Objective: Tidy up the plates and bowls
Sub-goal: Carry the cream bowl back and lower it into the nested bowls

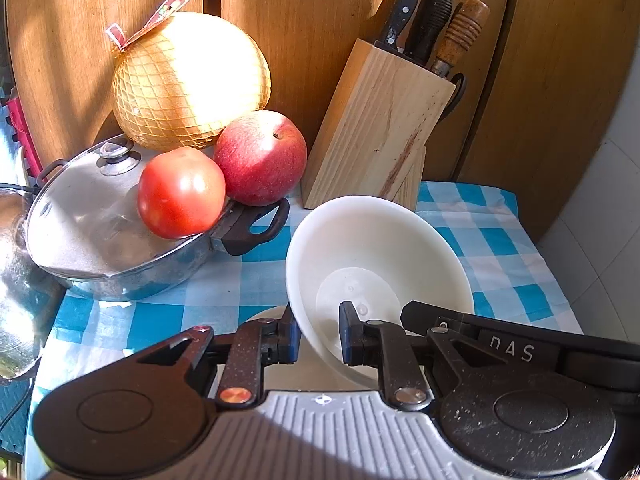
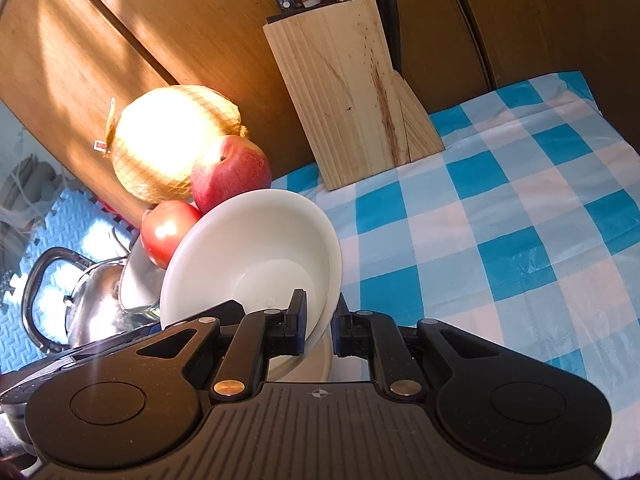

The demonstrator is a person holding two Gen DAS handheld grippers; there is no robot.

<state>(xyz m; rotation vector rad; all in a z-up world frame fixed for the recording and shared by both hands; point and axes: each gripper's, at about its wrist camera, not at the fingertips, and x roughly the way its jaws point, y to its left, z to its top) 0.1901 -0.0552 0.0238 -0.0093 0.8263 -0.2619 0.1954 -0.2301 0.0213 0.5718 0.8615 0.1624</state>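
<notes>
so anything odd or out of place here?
Yes: a tomato and an apple sit on the pot's lid, free to roll. The white bowl is tilted, its rim between both grippers' fingers.

Right gripper (image 2: 320, 322) pinches the rim of the tilted white bowl (image 2: 256, 248), one finger inside, one outside. Tomato (image 2: 166, 230) and apple (image 2: 230, 170) sit just behind it; the wooden knife block (image 2: 352, 92) stands on the blue checked cloth (image 2: 500, 220).
</notes>
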